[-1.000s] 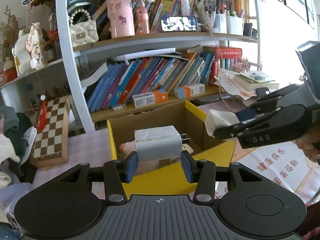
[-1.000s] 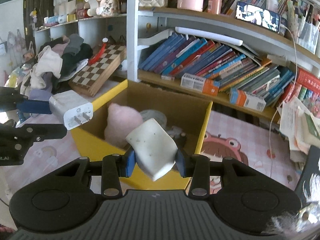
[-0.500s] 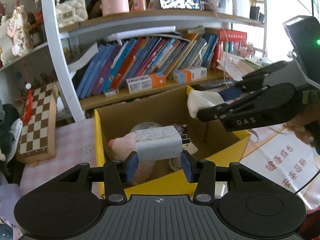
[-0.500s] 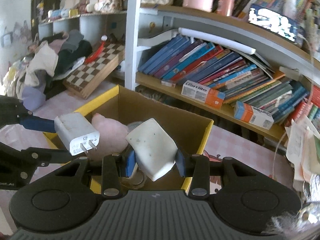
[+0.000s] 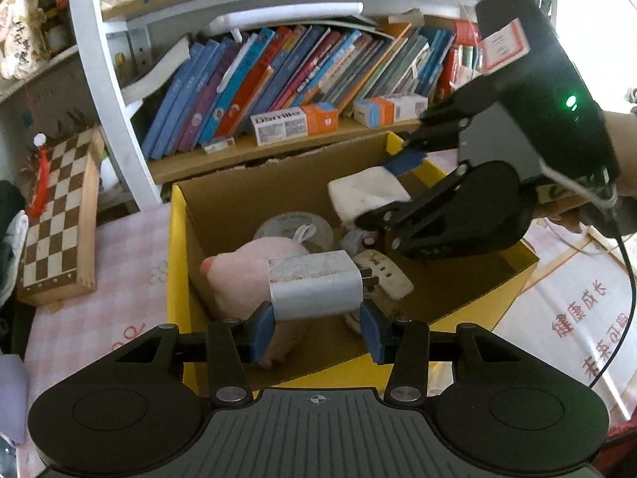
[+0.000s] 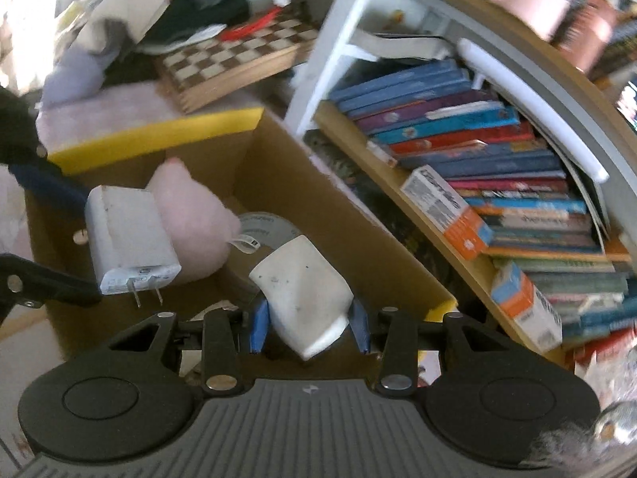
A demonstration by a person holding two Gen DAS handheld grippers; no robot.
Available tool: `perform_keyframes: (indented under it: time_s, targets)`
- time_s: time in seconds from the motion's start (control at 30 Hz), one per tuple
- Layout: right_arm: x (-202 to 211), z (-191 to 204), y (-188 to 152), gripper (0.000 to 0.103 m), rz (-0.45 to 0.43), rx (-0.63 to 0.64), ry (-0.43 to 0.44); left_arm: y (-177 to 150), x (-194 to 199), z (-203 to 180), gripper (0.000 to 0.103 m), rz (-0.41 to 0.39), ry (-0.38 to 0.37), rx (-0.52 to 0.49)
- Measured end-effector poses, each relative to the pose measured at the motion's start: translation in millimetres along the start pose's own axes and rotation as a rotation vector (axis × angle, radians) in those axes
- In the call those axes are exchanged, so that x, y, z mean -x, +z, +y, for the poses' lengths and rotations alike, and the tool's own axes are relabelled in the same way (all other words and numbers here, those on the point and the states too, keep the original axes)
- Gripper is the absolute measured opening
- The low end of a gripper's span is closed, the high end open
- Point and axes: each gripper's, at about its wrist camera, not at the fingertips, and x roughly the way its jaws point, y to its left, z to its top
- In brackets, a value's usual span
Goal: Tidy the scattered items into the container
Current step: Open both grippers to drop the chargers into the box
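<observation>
Gripping a white charger [image 5: 314, 286], left gripper [image 5: 316, 328] fingers clamped, right gripper [image 6: 306, 324] fingers pinching a white plug [image 6: 304, 294], over cardboard box [image 5: 177, 263]

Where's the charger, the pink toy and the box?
charger [image 5: 314, 286], left wrist view, its white body.
pink toy [image 5: 243, 275], left wrist view, its fuzzy side.
box [image 5: 177, 239], left wrist view, its yellow left rim.

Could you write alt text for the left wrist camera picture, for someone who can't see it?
The left gripper holds a white wall charger over an open cardboard box containing a pink plush toy. At right, the right gripper holds a white object; bookshelves behind.
</observation>
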Motion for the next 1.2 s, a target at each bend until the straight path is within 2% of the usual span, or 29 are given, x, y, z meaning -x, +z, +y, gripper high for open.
perform_keyframes:
  time_s: [0.1,0.2,0.43,0.73,0.9,1.2]
  targets:
    - [-12.5,3.5,2.2,0.039,0.020,0.067,0.017,3.3,-5.9,-1.0,0.045,0.018,-0.006,-0.012]
    - [-24.8,7.8,2.4,0.039,0.041,0.130,-0.006,6.0,-10.8,-0.9,0.045,0.036,-0.019,-0.009]
    - [-41.5,3.7,7.0,0.039,0.062,0.160,0.045,6.1,-17.8,7.9,0.046,0.071,-0.062,0.056]
    - [-54.0,-17.5,7.5,0.039,0.093,0.051,0.168,-0.7,-26.3,23.7,0.045,0.102,-0.130,0.224]
    - [-61.6,-30.4,6.2,0.040,0.123,-0.050,0.241,0.8,-25.3,22.0,0.046,0.097,-0.123,0.224]
    - [-63.7,-33.1,5.9,0.045,0.128,-0.083,0.252,3.0,-19.4,13.7,0.047,0.082,-0.074,0.182]
